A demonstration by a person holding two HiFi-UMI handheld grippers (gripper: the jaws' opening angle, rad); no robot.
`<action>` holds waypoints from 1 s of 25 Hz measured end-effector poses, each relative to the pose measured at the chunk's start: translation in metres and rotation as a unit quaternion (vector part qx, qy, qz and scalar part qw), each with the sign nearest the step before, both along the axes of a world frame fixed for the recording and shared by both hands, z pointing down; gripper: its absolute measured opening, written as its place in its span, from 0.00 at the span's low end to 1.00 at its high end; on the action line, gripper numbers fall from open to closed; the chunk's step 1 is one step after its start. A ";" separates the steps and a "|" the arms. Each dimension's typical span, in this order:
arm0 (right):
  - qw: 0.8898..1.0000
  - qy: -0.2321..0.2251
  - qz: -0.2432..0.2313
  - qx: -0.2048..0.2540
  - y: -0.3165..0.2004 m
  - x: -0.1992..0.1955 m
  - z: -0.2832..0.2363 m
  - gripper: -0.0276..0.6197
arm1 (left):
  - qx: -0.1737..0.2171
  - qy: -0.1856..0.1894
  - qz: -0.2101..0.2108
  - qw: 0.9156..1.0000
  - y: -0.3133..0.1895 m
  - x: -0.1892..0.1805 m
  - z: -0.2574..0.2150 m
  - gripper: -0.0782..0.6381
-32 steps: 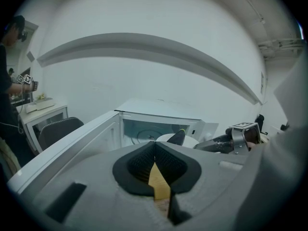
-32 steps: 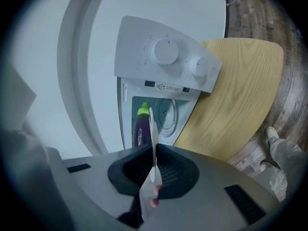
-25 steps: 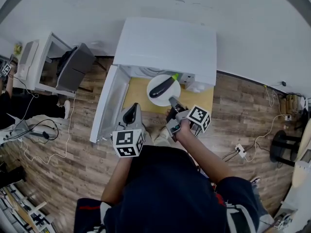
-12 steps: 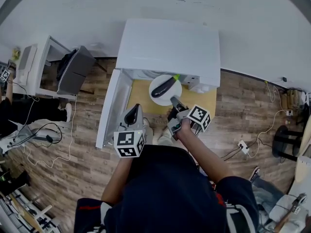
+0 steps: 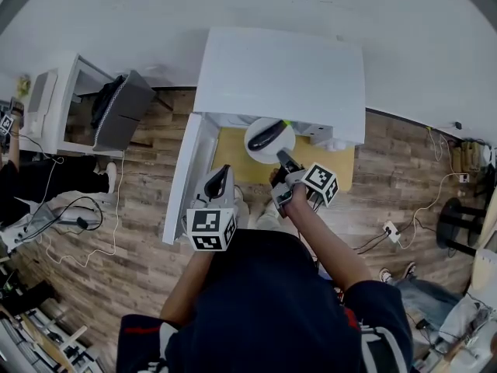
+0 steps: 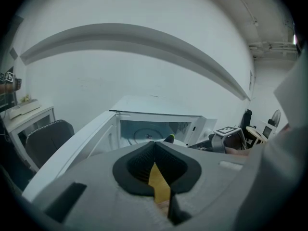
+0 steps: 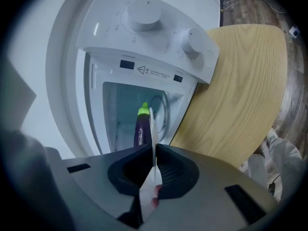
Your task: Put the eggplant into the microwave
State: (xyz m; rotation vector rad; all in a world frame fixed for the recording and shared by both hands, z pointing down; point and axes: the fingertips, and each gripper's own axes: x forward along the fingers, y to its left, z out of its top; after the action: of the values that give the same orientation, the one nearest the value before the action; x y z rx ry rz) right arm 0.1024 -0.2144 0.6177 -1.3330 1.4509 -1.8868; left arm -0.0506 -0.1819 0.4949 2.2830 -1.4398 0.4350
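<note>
A dark purple eggplant [image 5: 265, 134] with a green tip lies on a white plate [image 5: 283, 141] at the mouth of the white microwave [image 5: 279, 72]. The microwave door [image 5: 182, 181] hangs open to the left. My right gripper [image 5: 282, 157] is shut on the plate's near rim. In the right gripper view the plate [image 7: 152, 124] stands edge-on between the jaws of this gripper [image 7: 153, 153], with the eggplant [image 7: 142, 129] beside it before the open cavity. My left gripper [image 5: 220, 176] is shut on nothing, in front of the door. In its own view the left gripper [image 6: 154, 145] faces the cavity [image 6: 151, 131].
The microwave stands on a yellow wooden table [image 5: 233, 158]. Its control panel with two knobs [image 7: 144, 13] sits beside the cavity. A white desk and a dark chair [image 5: 116, 111] are at the left. Cables [image 5: 70, 216] and a power strip [image 5: 392, 233] lie on the wooden floor.
The right gripper has carried the plate with the eggplant closer to the microwave's opening. The left gripper has moved forward a little as well.
</note>
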 end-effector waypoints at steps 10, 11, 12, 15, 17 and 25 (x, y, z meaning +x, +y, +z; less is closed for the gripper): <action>1.000 0.004 0.018 0.002 -0.021 0.006 0.027 0.08 | -0.013 -0.013 0.022 1.000 -0.001 0.001 0.014 0.13; 1.000 0.003 0.020 0.005 -0.023 0.006 0.028 0.08 | -0.014 -0.015 0.025 0.999 -0.001 0.002 0.015 0.13; 1.000 0.002 0.021 0.008 -0.024 0.006 0.030 0.08 | -0.015 -0.016 0.027 0.999 0.000 0.002 0.016 0.13; 1.000 0.003 0.020 0.012 -0.028 0.005 0.035 0.08 | -0.017 -0.018 0.029 0.999 -0.001 0.002 0.018 0.13; 1.000 0.005 0.020 0.013 -0.029 0.005 0.039 0.08 | -0.018 -0.019 0.030 0.999 -0.001 0.002 0.019 0.13; 0.998 -0.005 0.048 0.039 -0.035 0.008 0.046 0.08 | -0.029 -0.016 0.030 0.999 0.002 0.001 0.027 0.13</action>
State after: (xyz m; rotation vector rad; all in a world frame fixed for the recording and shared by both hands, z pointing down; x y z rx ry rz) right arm 0.1102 -0.2492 0.6639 -1.3307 1.4148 -1.7557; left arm -0.0497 -0.1801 0.5215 2.2878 -1.3596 0.5261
